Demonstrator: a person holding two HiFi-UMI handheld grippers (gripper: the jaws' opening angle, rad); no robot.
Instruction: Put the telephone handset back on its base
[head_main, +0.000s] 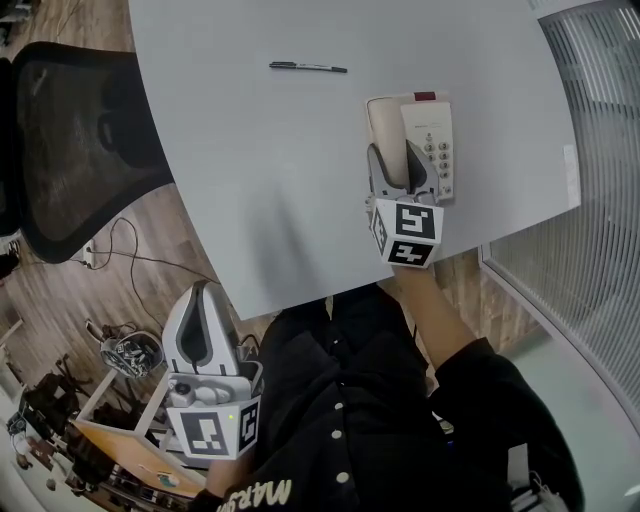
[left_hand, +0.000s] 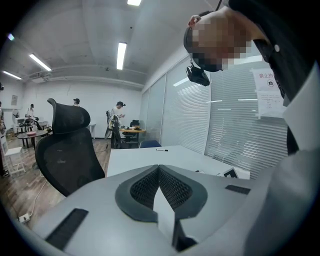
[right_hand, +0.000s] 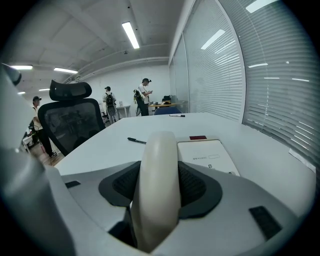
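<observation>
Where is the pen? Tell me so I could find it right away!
Look at the big pale grey table. The cream telephone sits near the person's edge; the pen lies farther out across the table, to the phone's left in the head view. It is the only thin, dark stick, lying flat all by itself.

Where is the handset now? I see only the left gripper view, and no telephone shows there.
Observer: The right tool is shut on the handset; its pads press both sides.
Operator: Is it over the base?
Observer: Yes, in the head view it lies along the base, beside the keypad. Whether it is fully seated I cannot tell.
Operator: Where does the base stand?
Observer: On the table, near the table edge toward the bottom of that view.
</observation>
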